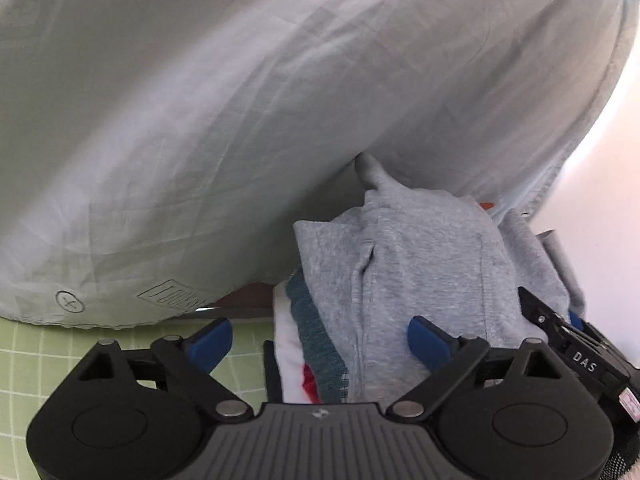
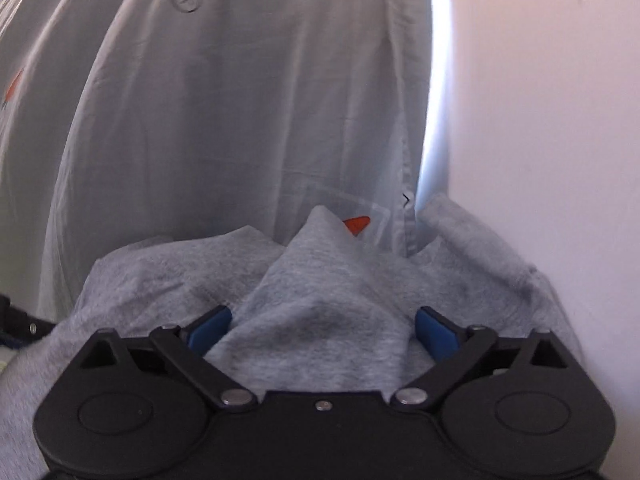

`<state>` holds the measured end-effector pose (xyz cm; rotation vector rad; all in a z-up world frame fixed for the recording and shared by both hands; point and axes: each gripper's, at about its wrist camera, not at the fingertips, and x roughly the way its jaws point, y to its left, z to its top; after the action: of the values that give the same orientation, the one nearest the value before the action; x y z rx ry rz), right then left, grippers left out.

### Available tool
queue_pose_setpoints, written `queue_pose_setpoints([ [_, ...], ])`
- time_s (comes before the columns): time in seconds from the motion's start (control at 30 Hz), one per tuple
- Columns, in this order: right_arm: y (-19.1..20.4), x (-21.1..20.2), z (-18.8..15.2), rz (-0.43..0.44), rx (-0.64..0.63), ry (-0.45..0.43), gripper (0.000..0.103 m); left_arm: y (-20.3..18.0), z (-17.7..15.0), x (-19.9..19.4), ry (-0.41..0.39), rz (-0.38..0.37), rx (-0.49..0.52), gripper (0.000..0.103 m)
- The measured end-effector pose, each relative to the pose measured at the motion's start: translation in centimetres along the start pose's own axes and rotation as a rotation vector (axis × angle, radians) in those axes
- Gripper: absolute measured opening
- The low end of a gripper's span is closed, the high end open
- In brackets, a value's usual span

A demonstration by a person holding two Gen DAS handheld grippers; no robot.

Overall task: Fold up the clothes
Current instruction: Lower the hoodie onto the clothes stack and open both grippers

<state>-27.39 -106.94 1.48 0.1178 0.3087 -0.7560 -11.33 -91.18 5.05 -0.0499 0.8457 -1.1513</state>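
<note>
Grey sweatshirt (image 1: 420,264) heaped on pile of clothes, at worktop (image 1: 36,364) edge, against pale sheet (image 1: 240,100). Soft, light, floppy knit; not slippery, judged to sag once lifted. Left hand-held gripper (image 1: 320,340) spread, nothing pinched. Right hand-held gripper (image 2: 323,330) spread, fabric ridge between pads, unpressed. Best hold: hem or shoulder seam.

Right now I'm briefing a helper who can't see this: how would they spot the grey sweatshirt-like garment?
Find the big pale sheet hanging behind everything. In front of it is a pile of clothes on the green gridded mat. The heather-grey garment lies on top, a thick, flecked knit with a stitched seam, unlike the striped teal and white-and-red pieces peeking out beneath it.
</note>
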Motion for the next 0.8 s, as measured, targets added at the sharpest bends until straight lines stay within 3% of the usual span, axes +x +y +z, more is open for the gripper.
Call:
queue_pose_setpoints([
  [0.1, 0.3, -0.7, -0.1, -0.023, 0.0, -0.02, 0.102, -1.1, -0.1, -1.2, -0.029, 0.008, 0.065, 0.096],
  [0.17, 1.1, -2.0, -0.4, -0.062, -0.021, -0.047, 0.102, -2.0, -0.4, -2.4, -0.054, 0.012, 0.126, 0.103],
  [0.3, 3.0, -5.8, -0.9, -0.151, -0.033, -0.059, 0.103, -2.1, -2.4, -6.0, -0.082, -0.042, 0.186, 0.103],
  [0.37, 3.6, -8.9, -1.6, -0.179, 0.013, -0.063, 0.103, -1.3, -4.4, -9.6, -0.089, -0.038, 0.208, 0.103],
  [0.47, 4.8, -13.5, -2.7, -0.185, 0.139, -0.053, 0.103, -2.3, -7.0, -12.7, -0.111, 0.017, 0.219, 0.103],
  [0.57, 6.4, -18.1, -3.8, -0.182, 0.232, -0.043, 0.103, -2.3, -9.2, -15.5, -0.098, 0.023, 0.216, 0.103],
  [0.8, 10.2, -28.3, -7.1, -0.211, 0.28, 0.006, 0.103, -2.3, -15.4, -22.2, -0.074, -0.01, 0.228, 0.103],
])
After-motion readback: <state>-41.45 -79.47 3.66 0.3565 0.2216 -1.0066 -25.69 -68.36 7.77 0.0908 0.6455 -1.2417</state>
